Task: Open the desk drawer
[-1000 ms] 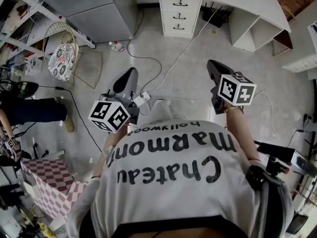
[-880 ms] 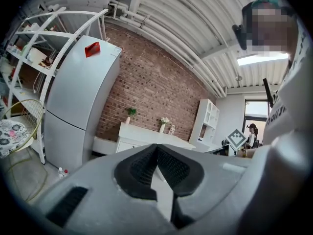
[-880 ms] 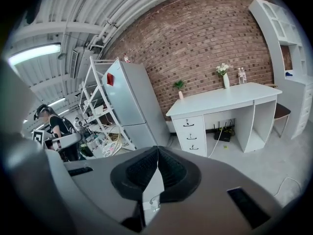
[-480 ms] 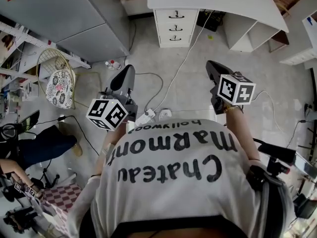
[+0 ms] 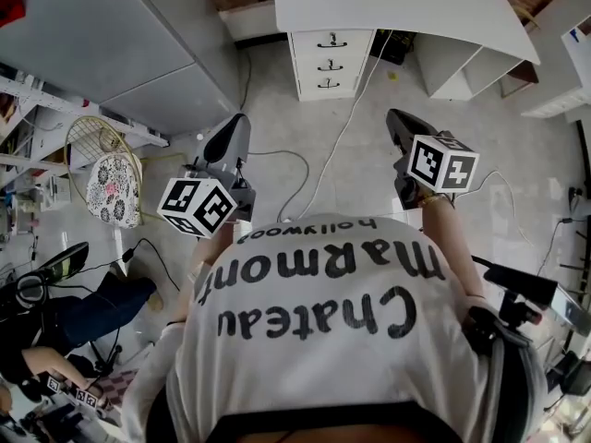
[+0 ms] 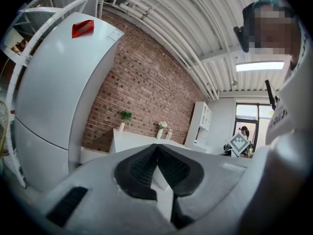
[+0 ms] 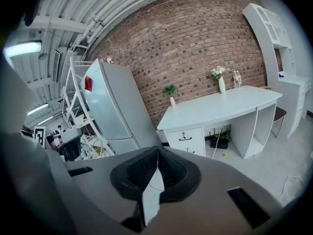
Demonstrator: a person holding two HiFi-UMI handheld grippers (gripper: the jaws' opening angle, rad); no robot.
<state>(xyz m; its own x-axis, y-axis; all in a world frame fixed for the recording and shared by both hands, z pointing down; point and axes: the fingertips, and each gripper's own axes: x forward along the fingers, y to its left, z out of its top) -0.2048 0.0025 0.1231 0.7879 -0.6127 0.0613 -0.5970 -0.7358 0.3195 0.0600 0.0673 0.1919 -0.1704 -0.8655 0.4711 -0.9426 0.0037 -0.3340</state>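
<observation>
Holding the left grey plastic two-jaw gripper point(image 5: 235, 129) out in front, pointed level, closed, with nothing between its black ribbed pads point(image 6: 141, 168). Holding the right grey plastic two-jaw gripper point(image 5: 397, 118) out likewise, tipped somewhat downward, also closed and empty. Reaching forward with both forearms point(image 5: 451, 243), well apart.

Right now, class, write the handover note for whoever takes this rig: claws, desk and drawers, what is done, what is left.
Left claw: shut, empty.
Right claw: shut, empty.
Desk is ahead, not yet within reach; its three drawers are all closed.
Done: nothing on the drawers yet.
Left: walk up, open one claw, close it on a drawer handle, pull.
</observation>
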